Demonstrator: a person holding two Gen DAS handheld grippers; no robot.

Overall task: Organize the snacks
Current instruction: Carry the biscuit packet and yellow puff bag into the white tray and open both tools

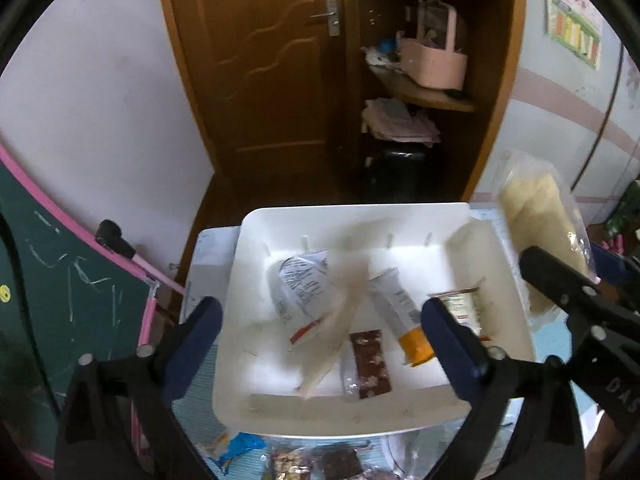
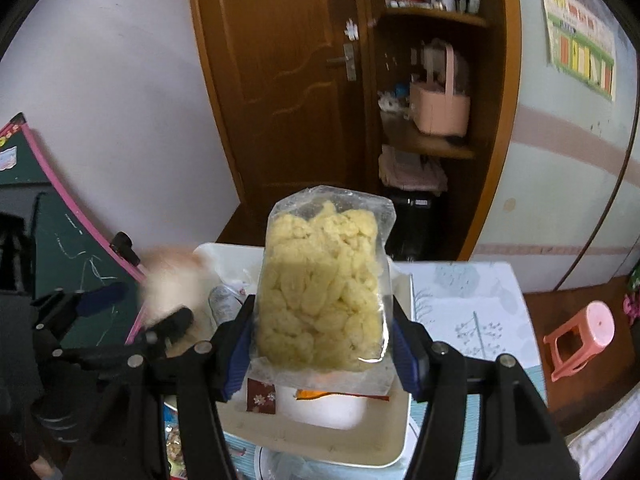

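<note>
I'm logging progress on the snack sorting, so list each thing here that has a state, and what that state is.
Left tool: open, nothing gripped.
Right tool: shut on the clear bag.
Clear bag: upright, held above the tray.
White tray: holding several snack packets.
Chocolate bar: lying flat in the tray.
Brown door: closed.

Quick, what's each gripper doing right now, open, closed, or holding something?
Left gripper: open, jaws wide above the white bin, nothing clamped between them.
Right gripper: closed on the clear bag of yellow puffed snacks, held over the bin.
</note>
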